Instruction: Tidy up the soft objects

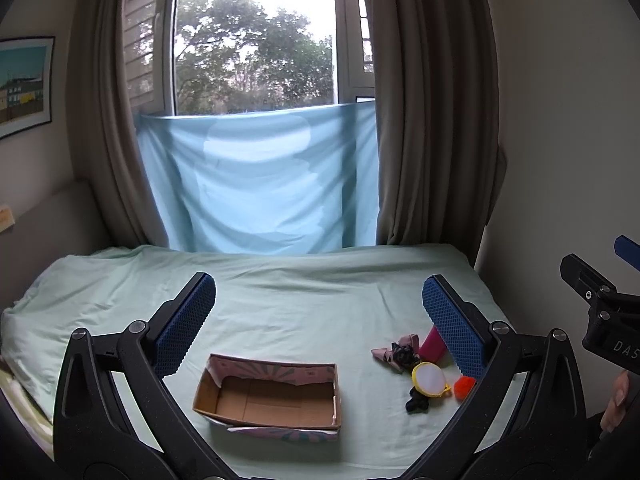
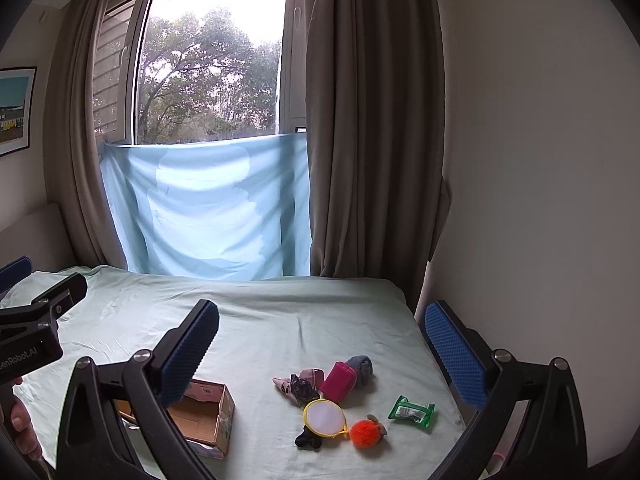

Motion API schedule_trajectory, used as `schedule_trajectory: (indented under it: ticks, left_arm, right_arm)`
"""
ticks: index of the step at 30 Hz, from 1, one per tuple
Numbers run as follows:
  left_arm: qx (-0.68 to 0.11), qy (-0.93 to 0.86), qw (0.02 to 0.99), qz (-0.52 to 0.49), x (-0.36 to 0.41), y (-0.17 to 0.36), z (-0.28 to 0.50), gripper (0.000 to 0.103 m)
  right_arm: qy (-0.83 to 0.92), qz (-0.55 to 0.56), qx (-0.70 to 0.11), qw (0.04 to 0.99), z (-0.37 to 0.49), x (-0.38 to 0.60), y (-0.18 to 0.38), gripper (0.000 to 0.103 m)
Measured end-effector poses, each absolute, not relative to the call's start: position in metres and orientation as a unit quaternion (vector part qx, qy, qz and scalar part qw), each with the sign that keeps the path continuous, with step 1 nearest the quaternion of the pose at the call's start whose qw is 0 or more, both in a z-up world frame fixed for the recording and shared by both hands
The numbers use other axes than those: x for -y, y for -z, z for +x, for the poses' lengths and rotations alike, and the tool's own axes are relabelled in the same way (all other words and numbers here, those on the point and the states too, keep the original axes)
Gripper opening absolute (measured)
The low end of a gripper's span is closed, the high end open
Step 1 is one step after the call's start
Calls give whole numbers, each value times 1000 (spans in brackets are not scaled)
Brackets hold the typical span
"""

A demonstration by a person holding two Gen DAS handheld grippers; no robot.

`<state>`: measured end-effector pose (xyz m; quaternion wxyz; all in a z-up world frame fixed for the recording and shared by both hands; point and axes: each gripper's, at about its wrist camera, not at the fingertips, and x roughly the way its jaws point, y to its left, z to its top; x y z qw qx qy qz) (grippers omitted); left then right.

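Pale green bedding covered the bed, with a window, two brown curtains and a blue cloth hung behind it. On the left lay one open cardboard box, its flaps patterned pink and teal and nothing inside it; in the right wrist view a gripper finger cut off its left half. To the right of the box, well apart from it, sat the cluster of soft things, seven as far as I could count: one pink crumpled cloth with a dark patterned piece on it, one magenta pouch, one grey rolled sock touching the pouch, one round yellow-rimmed pad with a white face, one small black item partly under the pad and too dark to identify, one orange fuzzy ball, and one green wrapped packet furthest right. From the left wrist view the sock and packet were hidden behind a finger, and the ball was half covered.

Both tools hovered above the bed holding nothing: the left gripper had its two blue-padded fingers spread wide, and the right gripper was likewise spread wide. Part of a hand showed at each frame's edge.
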<state>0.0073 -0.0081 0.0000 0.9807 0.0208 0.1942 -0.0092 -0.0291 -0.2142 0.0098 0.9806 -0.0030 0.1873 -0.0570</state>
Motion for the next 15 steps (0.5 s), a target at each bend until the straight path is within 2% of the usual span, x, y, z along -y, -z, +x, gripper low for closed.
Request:
schedule_trajectory:
  ticks: [15]
  left_arm:
    - [-192, 9, 981, 23, 10, -7, 7, 103]
  right_arm:
    - [52, -3, -182, 982, -31, 216, -13, 103]
